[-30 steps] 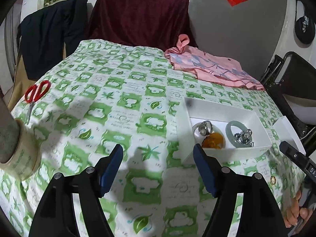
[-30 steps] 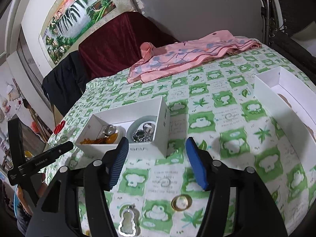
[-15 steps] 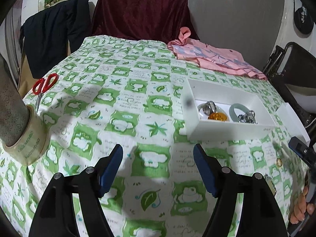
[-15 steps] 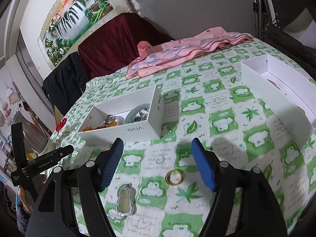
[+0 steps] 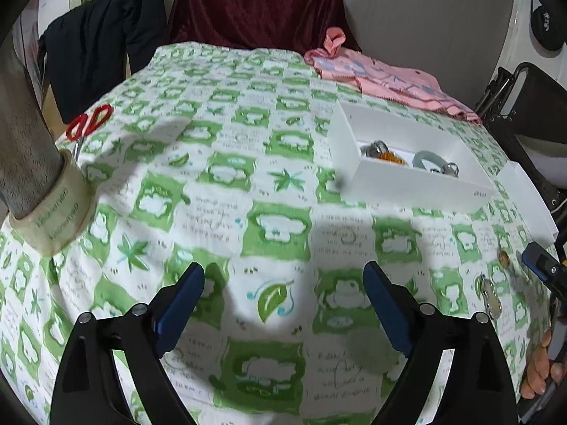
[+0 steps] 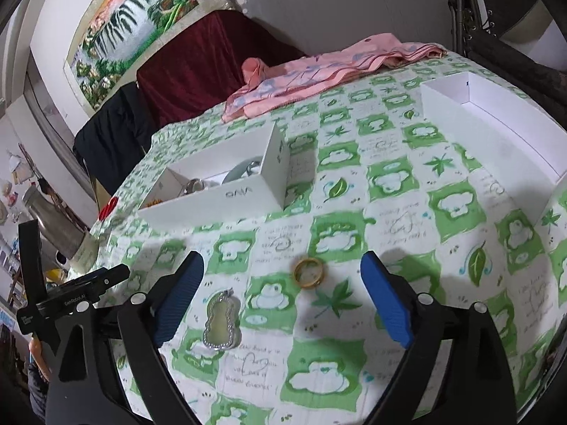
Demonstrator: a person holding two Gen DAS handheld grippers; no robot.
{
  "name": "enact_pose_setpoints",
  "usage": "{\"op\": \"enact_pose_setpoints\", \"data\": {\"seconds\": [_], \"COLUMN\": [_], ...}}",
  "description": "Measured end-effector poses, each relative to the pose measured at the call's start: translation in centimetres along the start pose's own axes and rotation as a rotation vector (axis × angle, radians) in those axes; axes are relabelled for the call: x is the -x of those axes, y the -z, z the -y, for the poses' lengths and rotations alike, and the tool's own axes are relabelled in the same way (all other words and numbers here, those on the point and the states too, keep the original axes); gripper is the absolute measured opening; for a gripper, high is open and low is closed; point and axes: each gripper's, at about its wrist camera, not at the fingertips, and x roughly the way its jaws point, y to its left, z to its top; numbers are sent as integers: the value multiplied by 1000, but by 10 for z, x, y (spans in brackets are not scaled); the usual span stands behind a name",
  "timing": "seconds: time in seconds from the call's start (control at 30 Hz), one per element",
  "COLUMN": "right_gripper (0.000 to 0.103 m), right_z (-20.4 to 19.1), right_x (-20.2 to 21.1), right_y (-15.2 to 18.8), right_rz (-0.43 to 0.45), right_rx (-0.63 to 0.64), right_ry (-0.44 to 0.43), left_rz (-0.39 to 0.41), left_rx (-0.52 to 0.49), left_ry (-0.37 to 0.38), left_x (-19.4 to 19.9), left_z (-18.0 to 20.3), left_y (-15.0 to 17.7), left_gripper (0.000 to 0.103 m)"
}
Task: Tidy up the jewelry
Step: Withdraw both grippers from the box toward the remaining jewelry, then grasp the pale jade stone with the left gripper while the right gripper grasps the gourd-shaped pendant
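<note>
Both grippers have drawn back from the white box [image 6: 226, 191] marked "vivo", right gripper [image 6: 281, 297] spread-jawed over the gold ring [image 6: 308, 272] beside the pendant [image 6: 220, 320], left gripper [image 5: 283, 304] likewise released above the worktop [image 5: 226, 163].

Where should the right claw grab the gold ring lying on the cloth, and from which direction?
The ring lies flat on the tablecloth, opening up, clear of the pendant. I'd come straight down with the open right claw and pinch across the outer rim on opposite sides; a flat band offers no edge to a sideways approach.
</note>
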Motion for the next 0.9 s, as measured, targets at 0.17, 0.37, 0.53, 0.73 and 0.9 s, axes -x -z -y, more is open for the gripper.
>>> {"op": "enact_pose_setpoints", "data": {"seconds": [0.17,0.37,0.53,0.73,0.9], "right_gripper": [88,89,90,91,91], "right_z": [-8,-14,-12,-12,-10], "right_x": [2,4,3,3,4], "right_y": [5,9,9,10,9], "right_rz": [3,-9,-13,-13,-12], "right_rx": [41,63,49,48,42], "right_ry": [20,17,18,18,16], "left_rz": [-17,-26,-28,-43,-48], "left_rx": [-3,-33,-117,-233,-230], "left_ry": [1,21,30,9,-3], "left_x": [0,7,14,13,11], "left_z": [1,7,24,42,32], "left_y": [6,18,32,46,44], "left_gripper": [92,93,93,95,99]}}
